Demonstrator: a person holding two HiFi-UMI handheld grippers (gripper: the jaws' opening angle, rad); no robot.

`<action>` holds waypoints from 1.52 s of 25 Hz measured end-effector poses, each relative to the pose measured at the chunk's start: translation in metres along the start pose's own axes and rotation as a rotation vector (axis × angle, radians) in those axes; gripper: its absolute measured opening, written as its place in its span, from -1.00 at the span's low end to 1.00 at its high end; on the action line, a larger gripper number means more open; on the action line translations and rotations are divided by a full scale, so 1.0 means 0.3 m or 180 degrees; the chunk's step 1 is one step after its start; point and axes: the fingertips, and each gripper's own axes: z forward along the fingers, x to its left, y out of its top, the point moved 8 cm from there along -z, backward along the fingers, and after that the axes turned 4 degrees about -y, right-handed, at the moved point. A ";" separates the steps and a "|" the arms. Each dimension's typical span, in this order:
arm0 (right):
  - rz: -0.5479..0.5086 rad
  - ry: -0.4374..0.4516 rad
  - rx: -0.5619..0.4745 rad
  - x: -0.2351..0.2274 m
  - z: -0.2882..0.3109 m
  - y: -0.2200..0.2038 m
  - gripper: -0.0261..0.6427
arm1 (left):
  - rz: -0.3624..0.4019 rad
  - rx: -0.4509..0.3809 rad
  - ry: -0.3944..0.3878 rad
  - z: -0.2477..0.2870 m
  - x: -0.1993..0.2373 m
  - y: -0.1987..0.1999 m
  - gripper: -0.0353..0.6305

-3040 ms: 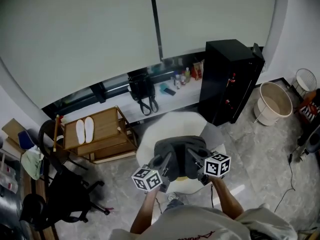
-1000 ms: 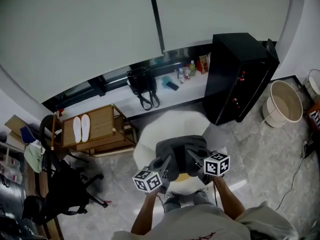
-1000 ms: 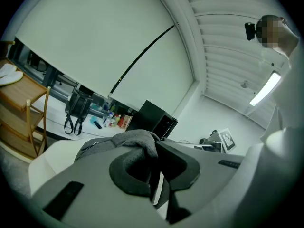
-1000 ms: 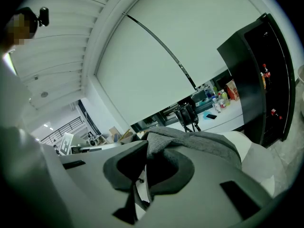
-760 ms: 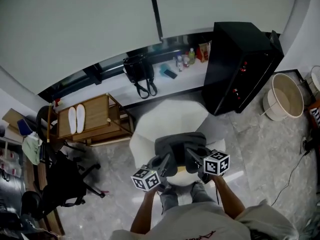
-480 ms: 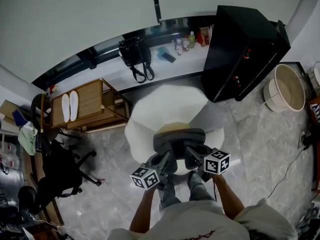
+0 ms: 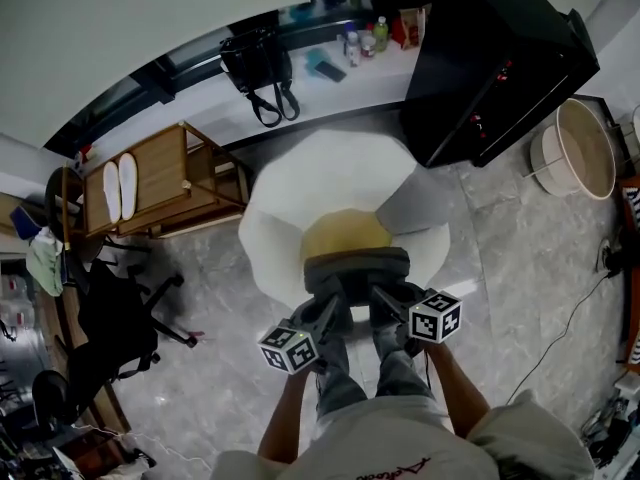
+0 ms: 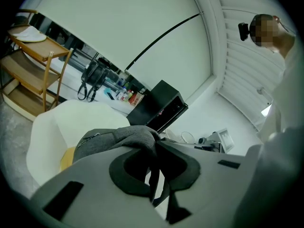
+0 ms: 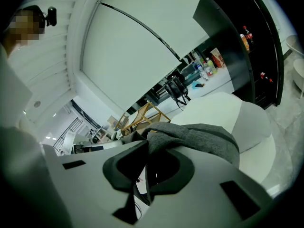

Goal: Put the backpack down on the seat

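A grey backpack (image 7: 356, 268) hangs over the front of a white armchair (image 7: 300, 183) with a yellow seat cushion (image 7: 340, 236). Both grippers hold it from the near side. My left gripper (image 7: 327, 315) is shut on the bag's grey fabric (image 8: 118, 137), and a dark strap hangs between its jaws (image 8: 153, 152). My right gripper (image 7: 385, 303) is shut on the bag's other top corner (image 9: 199, 137), jaws pinched on cloth (image 9: 146, 150). I cannot tell whether the bag's bottom touches the seat.
A tall black cabinet (image 7: 500, 58) stands right of the chair, with a beige bucket (image 7: 585, 148) beyond it. A wooden rack (image 7: 160, 183) and a black office chair (image 7: 110, 318) are at the left. A black handbag (image 7: 258, 63) and bottles (image 7: 365, 36) sit on the ledge behind.
The chair has come closer and lower in the head view, and its yellow cushion now shows beyond the bag. Both grippers still grip the backpack as before.
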 end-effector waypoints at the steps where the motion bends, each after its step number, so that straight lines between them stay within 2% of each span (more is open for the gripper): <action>1: 0.0005 -0.0006 0.0014 -0.007 0.008 -0.004 -0.77 | -0.0018 0.0008 0.0008 0.003 0.011 -0.006 -0.73; 6: 0.0016 -0.0009 0.0089 -0.049 0.060 -0.010 -0.77 | -0.0067 0.0030 0.0043 0.029 0.068 -0.009 -0.73; 12: -0.0046 -0.0014 0.0076 -0.096 0.138 0.058 -0.77 | -0.0053 0.0007 0.0049 0.080 0.139 0.045 -0.73; 22: -0.0140 -0.0006 0.0016 -0.219 0.327 0.203 -0.77 | 0.0066 -0.0040 0.0071 0.222 0.304 0.182 -0.73; 28: -0.0227 -0.0018 -0.0009 -0.287 0.427 0.284 -0.77 | 0.0179 0.0021 0.0068 0.301 0.396 0.267 -0.73; 38: -0.0241 -0.0073 -0.0016 -0.394 0.570 0.327 -0.77 | 0.0277 -0.0006 0.0167 0.417 0.540 0.330 -0.73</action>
